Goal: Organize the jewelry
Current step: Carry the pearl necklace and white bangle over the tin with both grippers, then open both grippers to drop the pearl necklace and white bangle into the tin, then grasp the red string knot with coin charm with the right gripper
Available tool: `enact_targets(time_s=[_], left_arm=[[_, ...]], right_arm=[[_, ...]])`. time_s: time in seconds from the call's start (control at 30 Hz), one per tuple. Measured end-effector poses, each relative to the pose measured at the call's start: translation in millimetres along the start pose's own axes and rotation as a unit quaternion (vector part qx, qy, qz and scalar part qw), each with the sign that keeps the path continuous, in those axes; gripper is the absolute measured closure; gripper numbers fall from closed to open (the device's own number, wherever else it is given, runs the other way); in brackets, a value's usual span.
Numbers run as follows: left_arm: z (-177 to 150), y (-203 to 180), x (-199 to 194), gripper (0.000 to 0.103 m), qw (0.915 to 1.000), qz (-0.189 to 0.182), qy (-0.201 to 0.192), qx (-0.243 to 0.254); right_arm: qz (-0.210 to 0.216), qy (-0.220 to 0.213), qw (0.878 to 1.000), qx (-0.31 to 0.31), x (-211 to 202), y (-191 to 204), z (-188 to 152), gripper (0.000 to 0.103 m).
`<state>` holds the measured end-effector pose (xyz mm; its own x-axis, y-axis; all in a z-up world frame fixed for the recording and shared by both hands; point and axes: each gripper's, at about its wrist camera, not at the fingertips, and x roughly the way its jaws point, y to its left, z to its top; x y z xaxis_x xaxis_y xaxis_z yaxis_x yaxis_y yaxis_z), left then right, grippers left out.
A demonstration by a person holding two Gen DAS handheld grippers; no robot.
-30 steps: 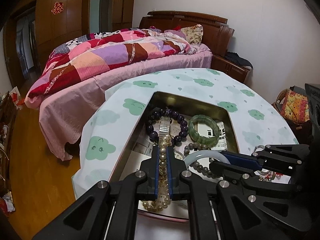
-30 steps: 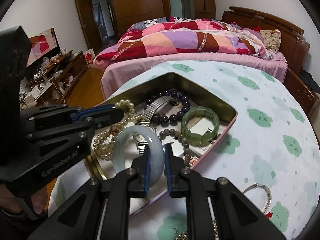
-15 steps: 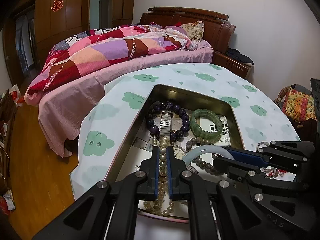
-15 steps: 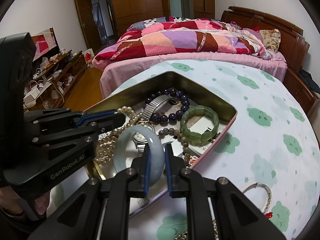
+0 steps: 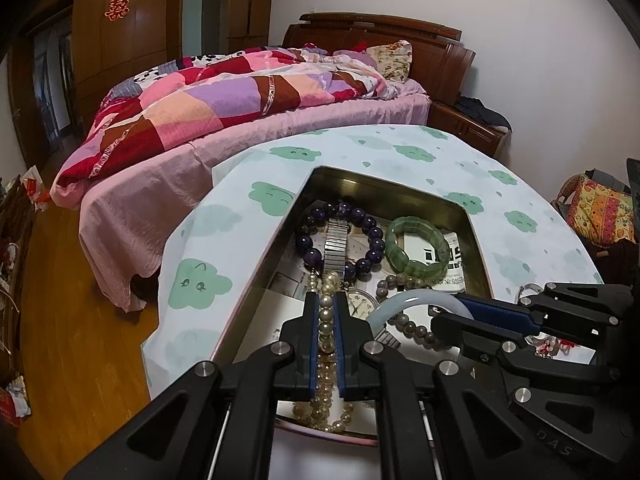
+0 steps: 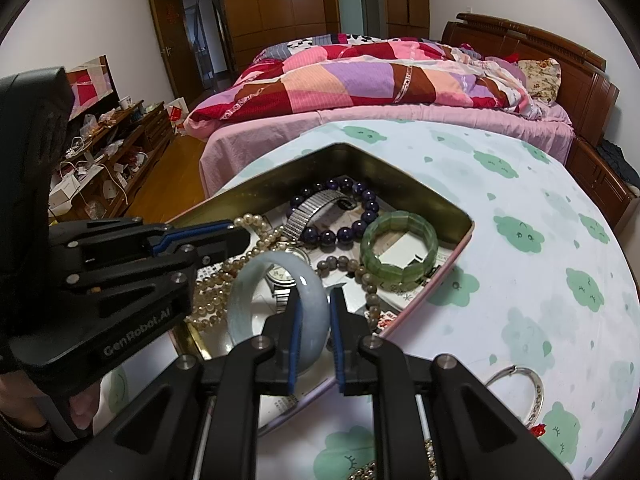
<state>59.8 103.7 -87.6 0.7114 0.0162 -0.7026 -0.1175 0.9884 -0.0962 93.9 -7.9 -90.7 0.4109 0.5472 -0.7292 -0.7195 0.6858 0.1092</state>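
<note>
Left tongs [image 5: 326,308] pinch the pearl necklace [image 5: 325,316] — right tongs [image 6: 313,312] clamp the pale bangle [image 6: 280,304].

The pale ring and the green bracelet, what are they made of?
Pale bangle: probably jade or glass; smooth, glossy, milky and slightly see-through. Green bracelet: looks like polished green stone, cut into flat, cloudy, shiny blocks. Neither can be told for certain from the pictures.
</note>
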Motion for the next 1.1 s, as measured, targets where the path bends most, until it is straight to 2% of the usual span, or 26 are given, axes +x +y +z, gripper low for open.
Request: enact_targets(time_s=[0.13,0.33,0.37,0.43,0.47,0.5,0.53,0.83,1.1], left_arm=[[-0.7,1.5,-0.3,0.097,1.0,0.0,-0.001,-0.002],[2.2,-0.9,-6.8,0.096,0.9999,-0.002,-0.011,0.0],[2.9,-1.9,-8.6,0.092,0.9999,-0.005,-0.014,0.002],[5.0,-3.6,-12.3,0.073,0.9998,-0.003,-0.021,0.002],[5.5,-3.9,-15.4,0.056,0.9996,0.0,-0.028,0.002],[6.0,-3.8,-18.0,0.043,0.9994,0.006,-0.035,0.001],[6.9,-2.6,-20.4,0.041,0.9991,0.008,-0.042,-0.001],[8.9,-5.9,-26.6,0.041,0.9988,0.007,-0.046,-0.014],[3.8,-44.9,-37.6,0.041,0.9983,-0.012,-0.052,0.022]], right_arm=[[-0.001,-0.002,1.0,0.0,0.4,-1.0,0.2,0.082],[0.003,-0.007,1.0,0.001,-0.6,-3.2,0.8,0.08],[0.003,-0.008,1.0,0.001,-0.7,-3.2,0.9,0.078],[0.003,-0.012,1.0,0.005,-2.5,-4.1,1.0,0.064],[0.004,-0.015,1.0,0.008,-4.2,-4.5,1.0,0.062],[0.005,-0.02,1.0,0.011,-6.9,-5.7,1.3,0.062],[0.005,-0.025,1.0,0.013,-10.5,-6.9,2.0,0.061],[-0.012,-0.051,0.998,0.042,-45.1,-35.9,-8.7,0.051],[-0.091,-0.061,0.989,0.097,-100.2,-97.8,-54.1,0.048]])
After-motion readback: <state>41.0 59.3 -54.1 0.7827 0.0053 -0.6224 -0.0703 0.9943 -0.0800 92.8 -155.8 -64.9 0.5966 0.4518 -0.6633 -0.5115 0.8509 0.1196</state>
